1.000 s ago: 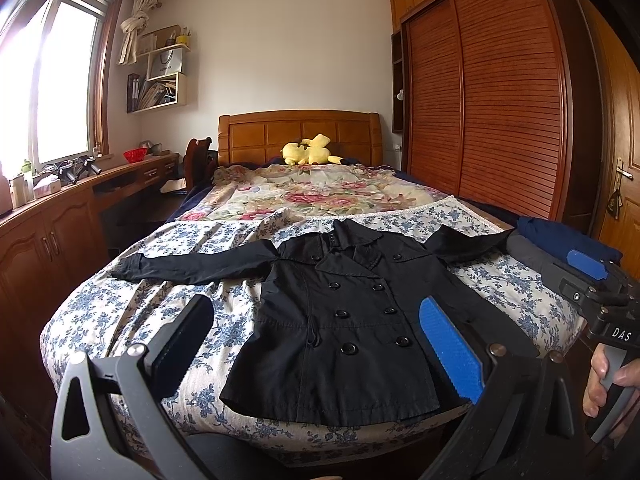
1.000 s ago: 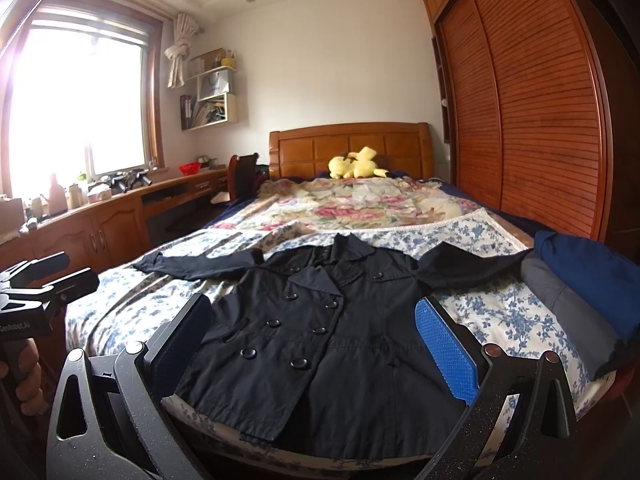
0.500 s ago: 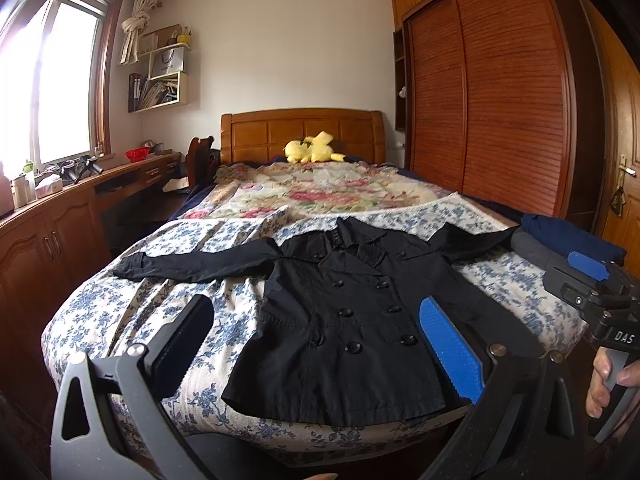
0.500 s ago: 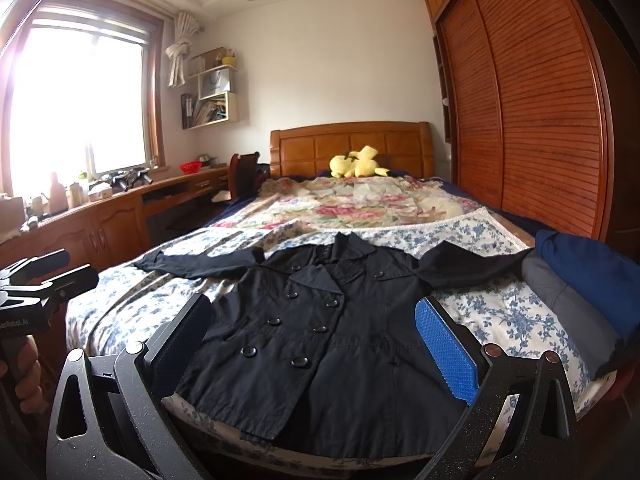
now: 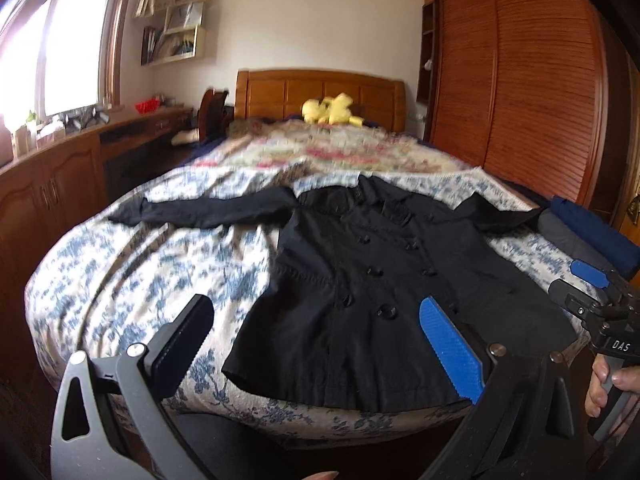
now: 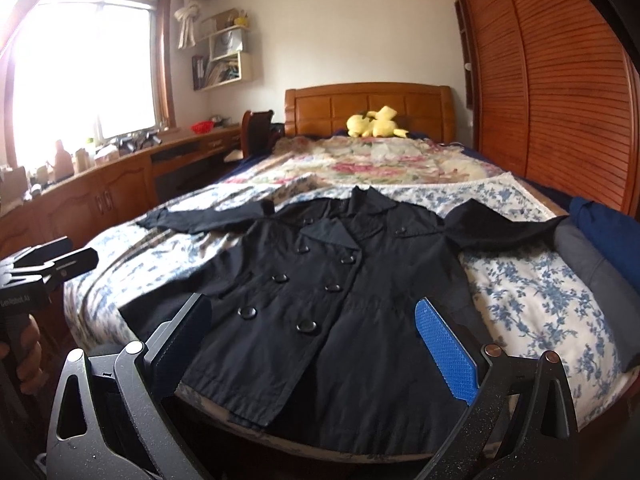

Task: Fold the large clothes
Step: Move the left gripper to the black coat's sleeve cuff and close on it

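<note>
A black double-breasted coat [image 5: 360,280] lies flat, front up, on the blue floral bedspread [image 5: 140,264], sleeves spread left and right. It also shows in the right wrist view [image 6: 320,280]. My left gripper [image 5: 316,344] is open and empty, above the foot of the bed near the coat's hem. My right gripper [image 6: 312,340] is open and empty, over the coat's lower hem. The right gripper also shows at the right edge of the left wrist view [image 5: 592,292], and the left gripper at the left edge of the right wrist view [image 6: 48,264].
Folded dark blue and grey clothes [image 6: 600,240] lie at the bed's right edge. A yellow plush toy [image 6: 376,122] sits by the wooden headboard. A wooden desk counter [image 6: 100,184] runs along the left; a louvred wardrobe [image 6: 560,80] stands right.
Both grippers have moved forward and tilted down toward the foot of the bed; the coat looks larger and closer. The coat itself has not moved.
</note>
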Demonstrator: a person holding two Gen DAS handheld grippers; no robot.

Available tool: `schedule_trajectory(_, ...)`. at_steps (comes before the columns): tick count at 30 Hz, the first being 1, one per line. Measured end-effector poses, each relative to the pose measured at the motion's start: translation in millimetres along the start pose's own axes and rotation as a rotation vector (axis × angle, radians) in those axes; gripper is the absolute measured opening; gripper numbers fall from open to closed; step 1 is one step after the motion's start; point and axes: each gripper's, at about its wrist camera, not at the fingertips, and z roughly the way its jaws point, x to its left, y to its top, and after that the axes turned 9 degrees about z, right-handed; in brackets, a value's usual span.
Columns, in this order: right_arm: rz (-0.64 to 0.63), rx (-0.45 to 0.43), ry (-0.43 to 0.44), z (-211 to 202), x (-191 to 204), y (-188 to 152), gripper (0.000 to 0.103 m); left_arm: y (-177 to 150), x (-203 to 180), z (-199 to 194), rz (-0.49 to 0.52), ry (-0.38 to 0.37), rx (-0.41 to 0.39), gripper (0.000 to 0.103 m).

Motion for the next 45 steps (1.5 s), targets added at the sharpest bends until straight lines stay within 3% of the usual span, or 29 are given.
schedule_trajectory(7,-0.013,0.066,0.035,57.3,-5.7,-10.5,0.103,-17.0,26.4,42.9,-0.035,0.004,0.043,0.103)
schedule_trajectory(13,-0.048,0.082,0.081,113.8,-0.9,3.3,0.103,-25.8,52.0,75.1,-0.032,0.062,0.092,0.103)
schedule_trajectory(24,-0.107,0.108,0.221,215.7,44.6,42.7,0.103,-18.3,114.9,115.7,-0.058,0.174,0.132,0.103)
schedule_trajectory(30,-0.099,0.172,0.231,275.0,58.3,32.3,0.103,-5.2,145.8,139.0,-0.068,0.193,0.125,0.103)
schedule_trajectory(40,-0.116,0.218,0.243,283.7,57.2,19.5,0.103,32.6,197.6,200.9,-0.050,0.204,0.189,0.103)
schedule_trajectory(42,-0.122,0.220,0.242,284.2,57.5,18.5,0.103,39.7,210.5,213.2,-0.086,0.221,0.182,0.103)
schedule_trajectory(45,-0.128,0.221,0.237,284.6,58.6,17.8,0.103,44.6,225.8,229.7,-0.136,0.188,0.170,0.103)
